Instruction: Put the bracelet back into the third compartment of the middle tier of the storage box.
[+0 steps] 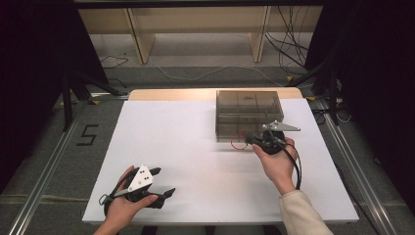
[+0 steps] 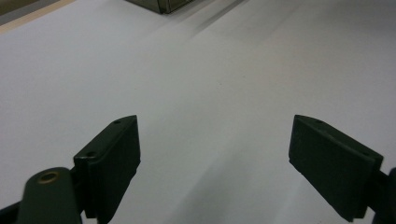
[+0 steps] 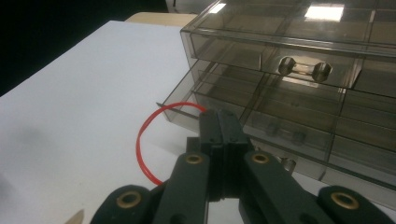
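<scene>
1. The right claw [image 3: 219, 121] was seen fully closed, its two black jaws pressed flat together in the right gripper view.
2. A red loop [image 3: 142, 144], thin like wire or cord, was seen curving out at about nine o'clock from the closed jaws; its ends ran in under them, so it appeared to be pinched there, though the exact point of grip was hidden.
3. In the high view the right claw [image 1: 252, 139] was held by the right hand [image 1: 276, 159] at about three o'clock on the worktop [image 1: 195, 147], with the red loop [image 1: 238, 143] lying just in front of the drawer box.
4. The smoky clear drawer box [image 3: 299, 79] was found directly beyond the jaw tips, at twelve o'clock from them; a lower drawer [image 3: 243, 112] was pulled partly out, its front edge close to the loop.
5. A drawer handle [image 3: 304, 69] on the upper drawer was seen at about one o'clock from the jaws.
6. The left claw [image 2: 215, 154] was held wide open and empty above bare white worktop.
7. In the high view the left claw [image 1: 164, 182] was seen at about seven o'clock on the worktop, well apart from the box [image 1: 248, 110].
</scene>
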A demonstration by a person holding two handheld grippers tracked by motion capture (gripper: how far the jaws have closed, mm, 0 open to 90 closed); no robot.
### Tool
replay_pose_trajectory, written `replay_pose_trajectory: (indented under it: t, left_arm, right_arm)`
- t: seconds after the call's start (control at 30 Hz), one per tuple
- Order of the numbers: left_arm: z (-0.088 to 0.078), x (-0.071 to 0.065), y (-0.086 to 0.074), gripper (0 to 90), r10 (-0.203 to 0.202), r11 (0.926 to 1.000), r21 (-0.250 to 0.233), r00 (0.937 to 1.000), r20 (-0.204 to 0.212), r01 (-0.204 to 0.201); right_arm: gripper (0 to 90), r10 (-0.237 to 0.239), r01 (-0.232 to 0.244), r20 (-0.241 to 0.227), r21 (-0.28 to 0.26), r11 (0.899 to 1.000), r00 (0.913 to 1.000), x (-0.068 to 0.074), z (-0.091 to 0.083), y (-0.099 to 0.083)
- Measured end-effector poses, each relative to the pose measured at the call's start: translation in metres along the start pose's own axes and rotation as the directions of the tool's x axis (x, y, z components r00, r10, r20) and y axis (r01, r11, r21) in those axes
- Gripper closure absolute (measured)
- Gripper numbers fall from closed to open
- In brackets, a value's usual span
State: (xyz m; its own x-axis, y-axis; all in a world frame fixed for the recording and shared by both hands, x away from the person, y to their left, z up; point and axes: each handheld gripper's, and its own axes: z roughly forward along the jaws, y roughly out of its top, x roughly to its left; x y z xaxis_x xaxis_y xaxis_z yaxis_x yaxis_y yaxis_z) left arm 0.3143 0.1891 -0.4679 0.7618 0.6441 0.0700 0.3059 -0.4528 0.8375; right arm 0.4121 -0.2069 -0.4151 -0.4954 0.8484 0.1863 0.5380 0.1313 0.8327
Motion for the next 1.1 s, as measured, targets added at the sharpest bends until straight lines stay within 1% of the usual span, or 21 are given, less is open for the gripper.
replay_pose_trajectory:
  t: [0.17, 0.67, 1.1]
  left_arm:
    - [0.0, 0.0, 0.0, 16.4, -0.002, 1.0, -0.002, 1.0, 0.0, 0.002]
    - [0.0, 0.0, 0.0, 16.4, -0.002, 1.0, -0.005, 1.0, -0.001, 0.002]
    - [0.0, 0.0, 0.0, 16.1, -0.004, 0.9999, -0.011, 1.0, -0.006, 0.004]
  right_arm:
    - [90.0, 0.005, -0.005, 0.006, -0.006, 1.0, 1.0, -0.003, -0.002, 0.001]
    - [90.0, 0.014, -0.014, 0.01, -0.008, 1.0, 0.9999, -0.006, -0.004, 0.002]
    - [90.0, 0.028, -0.027, 0.025, -0.023, 0.999, 0.9993, -0.014, -0.008, 0.003]
